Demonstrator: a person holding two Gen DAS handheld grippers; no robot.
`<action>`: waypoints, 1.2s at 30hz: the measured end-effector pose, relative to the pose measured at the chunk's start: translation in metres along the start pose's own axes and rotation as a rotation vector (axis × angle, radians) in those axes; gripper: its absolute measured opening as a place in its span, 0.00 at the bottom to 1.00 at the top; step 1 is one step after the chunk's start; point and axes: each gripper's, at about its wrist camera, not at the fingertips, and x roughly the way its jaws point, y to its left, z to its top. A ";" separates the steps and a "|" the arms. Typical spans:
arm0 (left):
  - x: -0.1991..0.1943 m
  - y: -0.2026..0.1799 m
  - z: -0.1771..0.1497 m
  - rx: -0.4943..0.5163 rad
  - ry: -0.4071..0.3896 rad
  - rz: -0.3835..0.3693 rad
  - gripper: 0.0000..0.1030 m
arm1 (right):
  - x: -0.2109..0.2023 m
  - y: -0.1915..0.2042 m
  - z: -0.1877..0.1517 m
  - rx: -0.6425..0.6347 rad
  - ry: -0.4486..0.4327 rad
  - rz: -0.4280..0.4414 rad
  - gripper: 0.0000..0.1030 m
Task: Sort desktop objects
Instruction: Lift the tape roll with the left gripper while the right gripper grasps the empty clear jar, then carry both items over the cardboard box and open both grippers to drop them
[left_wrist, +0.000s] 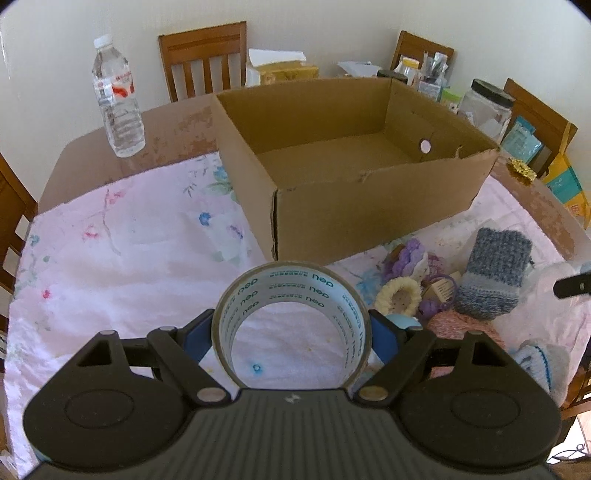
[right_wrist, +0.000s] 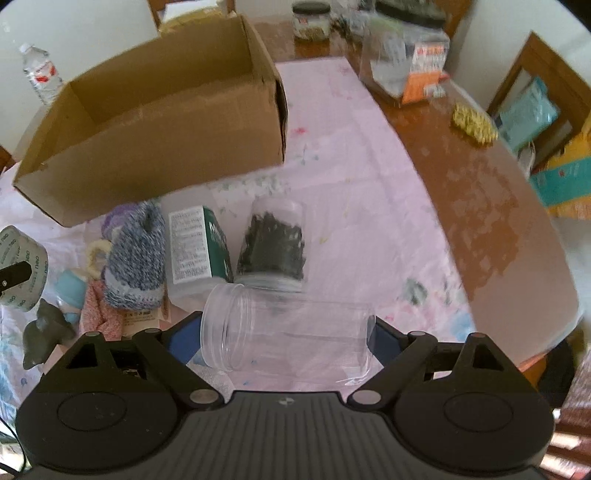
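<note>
Black ribbed tongs (left_wrist: 293, 334), blue pads (left_wrist: 384, 341), silver rivets.

Both fisheye views are bright with soft, even daylight, and their edges bow and darken at the corners. The left wrist view is sharp; the open brown cardboard box (left_wrist: 354, 155) casts only faint shade inside. The right wrist view is smeared by motion blur, worst at the glossy brown wooden table (right_wrist: 476, 177), which shows pale glare.

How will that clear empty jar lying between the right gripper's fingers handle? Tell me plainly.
The clear jar looks like thin plastic with nothing inside, so it is probably light. Its smooth wall may slip in the right gripper. Round and lidless, it would likely roll if dropped.
</note>
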 end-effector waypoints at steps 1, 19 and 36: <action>-0.003 0.000 0.001 0.002 -0.005 0.002 0.82 | -0.004 0.000 0.002 -0.016 -0.011 -0.001 0.91; -0.048 -0.017 0.050 0.019 -0.128 0.012 0.82 | -0.043 0.019 0.061 -0.280 -0.188 0.111 0.91; 0.016 -0.032 0.134 0.035 -0.144 0.060 0.82 | -0.018 0.060 0.152 -0.457 -0.297 0.209 0.91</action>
